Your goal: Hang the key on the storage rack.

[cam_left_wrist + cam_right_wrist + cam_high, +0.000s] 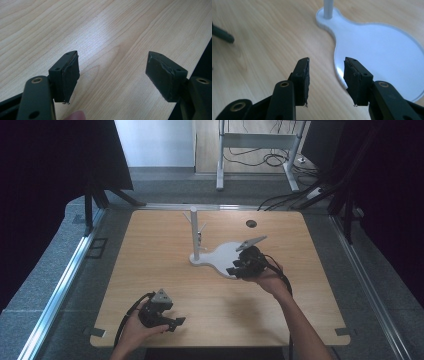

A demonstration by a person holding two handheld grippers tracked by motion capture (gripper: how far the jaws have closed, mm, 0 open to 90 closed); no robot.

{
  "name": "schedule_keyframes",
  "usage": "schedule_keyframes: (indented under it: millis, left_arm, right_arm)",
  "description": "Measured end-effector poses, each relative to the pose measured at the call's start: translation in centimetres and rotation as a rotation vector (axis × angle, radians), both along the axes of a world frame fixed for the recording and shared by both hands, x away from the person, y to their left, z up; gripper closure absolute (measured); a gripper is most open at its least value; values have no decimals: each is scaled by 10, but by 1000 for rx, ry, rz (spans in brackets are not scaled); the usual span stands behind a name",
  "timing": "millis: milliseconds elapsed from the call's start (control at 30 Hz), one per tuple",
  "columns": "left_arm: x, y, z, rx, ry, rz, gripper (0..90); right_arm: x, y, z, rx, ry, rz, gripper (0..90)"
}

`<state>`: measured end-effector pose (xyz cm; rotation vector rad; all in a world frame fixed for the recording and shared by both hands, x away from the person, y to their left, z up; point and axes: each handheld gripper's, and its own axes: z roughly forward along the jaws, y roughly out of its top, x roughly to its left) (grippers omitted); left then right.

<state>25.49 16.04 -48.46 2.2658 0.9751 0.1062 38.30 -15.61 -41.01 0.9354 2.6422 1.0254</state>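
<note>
Nearby, white stand (220,256), bare table (165,275).

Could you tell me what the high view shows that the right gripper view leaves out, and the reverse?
High view: the stand's whole upright post with its pegs, the left gripper open near the table's front edge, both forearms, and the floor around the table.
Right gripper view: a close look at the right gripper, jaws open with nothing between them, at the edge of the base.
Both: the white stand base, the wooden tabletop, the right gripper.
</note>
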Motion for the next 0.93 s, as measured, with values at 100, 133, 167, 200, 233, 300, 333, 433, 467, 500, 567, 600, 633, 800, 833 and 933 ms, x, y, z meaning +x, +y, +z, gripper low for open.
schedule_keyframes:
  millis: [100, 133, 167, 200, 233, 300, 333, 433, 467, 500, 567, 600, 633, 800, 833, 933]
  left_arm:
    - [-3, -2, 4, -40, 3, -15, 275]
    - [-3, -3, 5, -34, 2, -20, 275]
    - [-3, -3, 5, -34, 2, -20, 276]
    - [-3, -4, 3, -29, 4, -21, 275]
    - [-3, -5, 2, -23, 7, -20, 275]
    - [-2, -5, 1, -22, 10, -19, 275]
    - [-2, -6, 0, -19, 13, -19, 276]
    - [-1, -6, -1, -17, 15, -20, 276]
    - [-1, -6, -1, -17, 14, -20, 275]
    - [-2, -6, -1, -17, 15, -19, 275]
    - [-2, -6, -1, -15, 12, -18, 276]
    - [-2, -6, 0, -15, 10, -17, 276]
    - [-2, -6, 0, -16, 8, -17, 275]
    - [-2, -6, 2, -22, 1, -16, 275]
    - [-2, -5, 2, -24, -1, -15, 276]
    - [-2, -5, 1, -21, 0, -12, 275]
  right_arm:
    - [-10, -13, -14, 3, 14, -12, 550]
    - [-13, -16, -18, 4, 19, -16, 548]
    - [-13, -16, -18, 4, 19, -16, 548]
    - [-18, -22, -26, -8, 24, -25, 546]
    - [-20, -23, -29, -16, 27, -30, 543]
    - [-25, -27, -37, -24, 30, -35, 541]
    - [-27, -29, -40, -22, 34, -36, 541]
    - [-31, -32, -47, -23, 39, -43, 540]
    - [-32, -33, -49, -21, 41, -45, 539]
    - [-33, -34, -52, -16, 46, -46, 536]
    - [-33, -36, -54, -10, 48, -62, 532]
    - [-33, -38, -55, 6, 47, -70, 525]
    - [-33, -38, -55, 13, 48, -75, 518]
    - [-38, -40, -58, 38, 45, -92, 484]
    - [-40, -40, -58, 31, 39, -93, 482]
    - [-42, -45, -57, 49, 28, -114, 476]
